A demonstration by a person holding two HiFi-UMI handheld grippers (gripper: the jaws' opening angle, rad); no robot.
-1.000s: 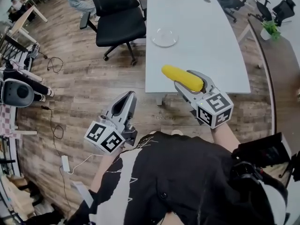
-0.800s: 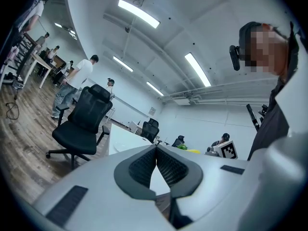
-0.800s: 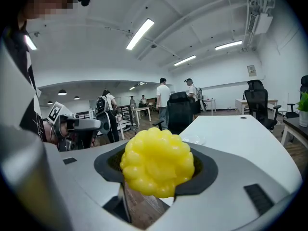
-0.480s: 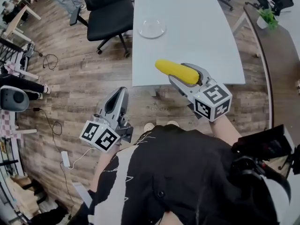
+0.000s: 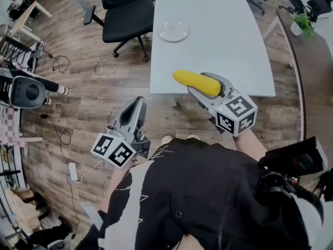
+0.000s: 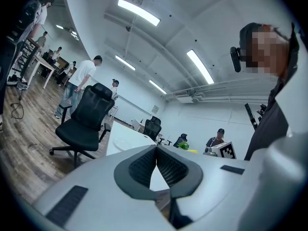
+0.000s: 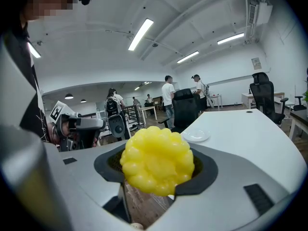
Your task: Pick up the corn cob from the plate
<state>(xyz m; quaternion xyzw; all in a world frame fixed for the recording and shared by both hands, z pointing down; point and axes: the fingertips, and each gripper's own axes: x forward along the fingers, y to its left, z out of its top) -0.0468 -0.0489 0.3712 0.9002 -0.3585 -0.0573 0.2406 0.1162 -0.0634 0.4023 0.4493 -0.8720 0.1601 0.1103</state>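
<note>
**Corn in my right hand-held gripper, off the plate**

Far to my left a black chair (image 5: 125,15) stands on the wood floor (image 5: 88,87), just beside the desk's left edge. Nearer me, my left hand-held gripper (image 5: 137,104) hangs over the floor, well apart from the desk and pointing away from me. In the left gripper view its two ribbed pads (image 6: 144,165) meet at the tips, clenched on nothing, and a narrow wedge of gap shows lower down between them.

On the white desk (image 5: 229,46) the clear plate (image 5: 174,31) sits near the left edge, towards the far end. It is bare.

The corn (image 5: 196,82) is in my right hand-held gripper (image 5: 208,87), raised over the desk's near edge and well apart from the plate. It lies roughly level. Its free end points left, out beyond the jaws, and its other end is seated between them. In the right gripper view the knobbly yellow end of the cob faces the camera and fills the space between the dark pads, which press on it from both sides. Past it, that view shows the plate farther off on the desk top. The marker cube of this gripper sits nearest my right sleeve.
</note>
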